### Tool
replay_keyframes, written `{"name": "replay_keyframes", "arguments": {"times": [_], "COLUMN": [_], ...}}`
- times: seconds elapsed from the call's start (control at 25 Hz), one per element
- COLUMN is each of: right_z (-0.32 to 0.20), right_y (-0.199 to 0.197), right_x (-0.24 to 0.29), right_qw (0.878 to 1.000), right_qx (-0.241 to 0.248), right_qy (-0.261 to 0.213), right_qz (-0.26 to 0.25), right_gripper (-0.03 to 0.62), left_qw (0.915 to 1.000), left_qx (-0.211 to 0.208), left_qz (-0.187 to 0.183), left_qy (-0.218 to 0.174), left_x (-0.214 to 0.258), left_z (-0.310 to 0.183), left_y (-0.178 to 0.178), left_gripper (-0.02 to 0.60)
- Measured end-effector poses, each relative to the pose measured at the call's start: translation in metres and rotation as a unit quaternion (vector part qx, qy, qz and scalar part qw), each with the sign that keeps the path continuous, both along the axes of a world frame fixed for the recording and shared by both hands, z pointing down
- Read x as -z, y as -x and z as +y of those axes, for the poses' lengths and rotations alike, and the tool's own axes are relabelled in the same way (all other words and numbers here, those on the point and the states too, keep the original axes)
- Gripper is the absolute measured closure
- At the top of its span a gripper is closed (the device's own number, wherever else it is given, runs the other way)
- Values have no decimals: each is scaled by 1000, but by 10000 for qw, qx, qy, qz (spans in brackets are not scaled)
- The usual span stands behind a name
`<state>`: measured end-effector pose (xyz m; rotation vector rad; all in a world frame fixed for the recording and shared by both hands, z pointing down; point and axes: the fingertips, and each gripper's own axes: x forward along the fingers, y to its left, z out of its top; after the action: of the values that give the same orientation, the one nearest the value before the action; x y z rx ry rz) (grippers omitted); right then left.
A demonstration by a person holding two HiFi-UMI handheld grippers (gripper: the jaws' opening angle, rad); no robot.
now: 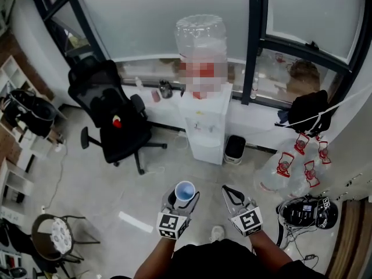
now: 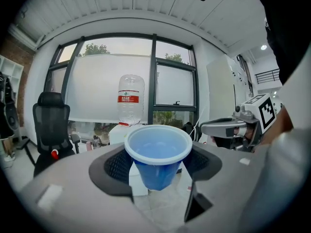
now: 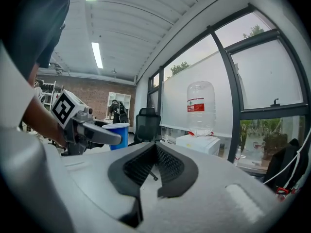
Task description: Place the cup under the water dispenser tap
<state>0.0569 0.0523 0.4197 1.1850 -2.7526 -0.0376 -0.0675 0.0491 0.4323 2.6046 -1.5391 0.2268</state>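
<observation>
The left gripper [image 2: 158, 171] pinches the blue cup [image 2: 158, 148] upright between its 2 jaws. The right gripper [image 3: 154, 152] has its jaws pressed together on nothing. The water dispenser [image 1: 204, 127] stands well apart, so the cup is not yet under its tap

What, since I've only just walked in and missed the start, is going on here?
A person holds a tool in each hand. The left tool grips a blue cup, upright, between its jaws. The right tool carries nothing, its jaws together. The white water dispenser stands ahead by the window, some way off, so the cup is not yet placed under it.
</observation>
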Motion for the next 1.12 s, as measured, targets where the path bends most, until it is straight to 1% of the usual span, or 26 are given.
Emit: {"name": "replay_keyframes", "arguments": {"times": [0.08,0.16,0.32,0.44,0.56,0.64,0.92,1.12], "right_z": [-6,-14,-32,-51,-79,-98,-151,-176], "right_y": [-1,-2,1,5,-2,-6,-2,9], "right_x": [4,4,9,13,8,6,8,11], "right_qw": [9999,9999,9989,9987,9988,9973,9914,9860], "right_qx": [45,22,-91,-174,-468,-717,-1304,-1666], "right_qy": [-67,31,164,180,45,75,89,28], "right_qz": [-81,-142,-436,-449,-111,-134,-27,-3], "right_gripper": [591,591,591,591,591,591,591,591], "left_qw": [10000,10000,9999,9997,9988,9982,9937,9889], "left_qx": [21,3,-102,-219,-416,-543,-1117,-1485], "left_qz": [1,7,16,81,128,103,-93,-12], "left_qy": [34,44,60,81,207,211,17,6], "left_x": [-2,-3,-3,-3,-6,-7,-1,-1], "left_z": [-9,-20,-39,-56,-79,-98,-166,-195], "left_y": [-2,-6,-12,-12,-10,-6,0,8], "left_gripper": [249,249,249,249,249,249,249,249]}}
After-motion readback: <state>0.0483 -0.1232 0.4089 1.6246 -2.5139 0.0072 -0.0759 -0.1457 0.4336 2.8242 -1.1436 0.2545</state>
